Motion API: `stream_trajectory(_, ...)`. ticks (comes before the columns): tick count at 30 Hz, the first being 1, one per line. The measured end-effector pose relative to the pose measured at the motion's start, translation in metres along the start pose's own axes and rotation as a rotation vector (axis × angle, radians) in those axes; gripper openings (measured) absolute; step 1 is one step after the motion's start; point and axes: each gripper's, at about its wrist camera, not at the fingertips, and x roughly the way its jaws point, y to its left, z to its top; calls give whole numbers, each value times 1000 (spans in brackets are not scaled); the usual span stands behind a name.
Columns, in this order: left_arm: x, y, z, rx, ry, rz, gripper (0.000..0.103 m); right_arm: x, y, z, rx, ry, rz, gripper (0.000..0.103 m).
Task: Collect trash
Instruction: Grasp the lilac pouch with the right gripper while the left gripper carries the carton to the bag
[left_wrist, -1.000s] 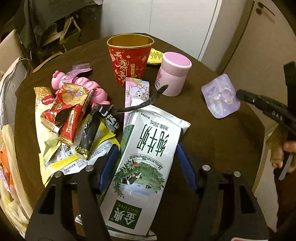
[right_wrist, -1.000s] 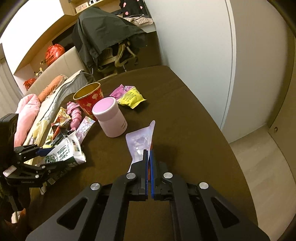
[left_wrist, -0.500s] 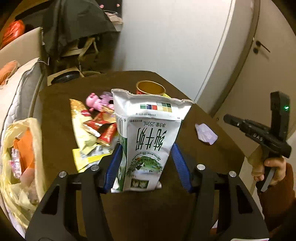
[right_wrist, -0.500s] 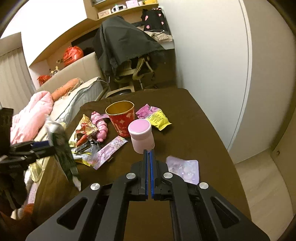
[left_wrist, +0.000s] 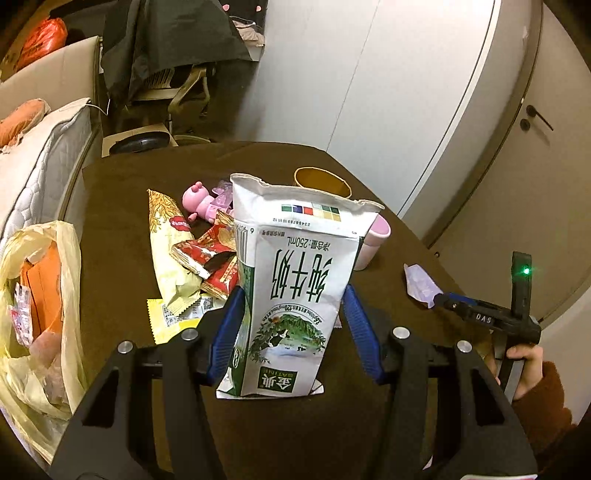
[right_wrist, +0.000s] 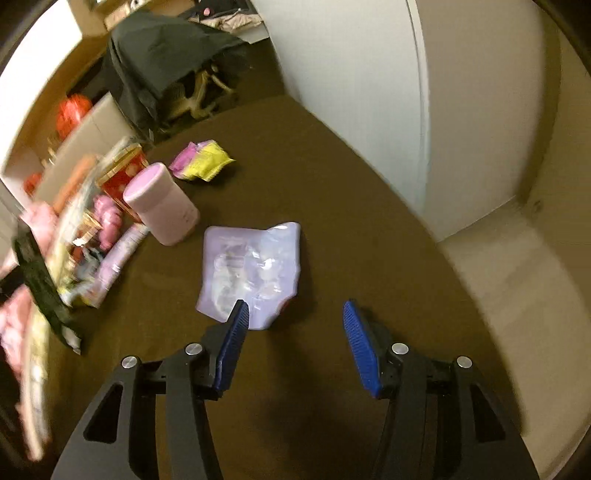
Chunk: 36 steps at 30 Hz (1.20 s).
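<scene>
My left claw (left_wrist: 291, 328) grips a milk pouch (left_wrist: 295, 291) at the centre of its frame, the blue pads pressed on both sides, so the pouch stands upright and lifted off the table (left_wrist: 118, 236); the pouch is white with a green band, a landscape print low down and a torn, ragged top edge. It looks limp and empty, so I should keep the squeeze steady and carry it level toward the yellow bag (left_wrist: 40, 325) at the lower left of the frame, which hangs off the table edge already holding scraps. My right claw (right_wrist: 291, 332) has just been opening and now stands wide with nothing between the pads; its left pad hovers over the near corner of a lilac wrapper (right_wrist: 251, 266) lying flat on the table in the middle of that frame. Whether the pad touches it I cannot tell. To do this pick well, I judge I must shift left so the wrapper's edge sits between both pads, then tip down and pinch the raised crinkled corner, since a flat film will slide. Further off, a pink jar (right_wrist: 162, 206) stands just upper left of the wrapper, with a red cup (right_wrist: 122, 173) and a wrapper heap (left_wrist: 199, 254) behind, and a yellow packet (right_wrist: 207, 162) beyond.
</scene>
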Motion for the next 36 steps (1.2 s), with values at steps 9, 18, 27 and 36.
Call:
stream_trajectory(9, 8, 9, -5, -28, 16, 42, 52, 26, 46, 13, -191, 33, -29, 11)
stream_trajectory(18, -23, 21, -8, -52, -33, 41, 52, -28, 111, 22, -321, -93, 78, 3)
stream_trajectory(27, -98, 46, -12, -92, -177, 89, 52, -66, 191, 41, -429, -193, 196, 3)
stream_trajectory(36, -180, 128, -27, -222, -337, 209, 52, -51, 309, 44, -579, -188, 316, 3)
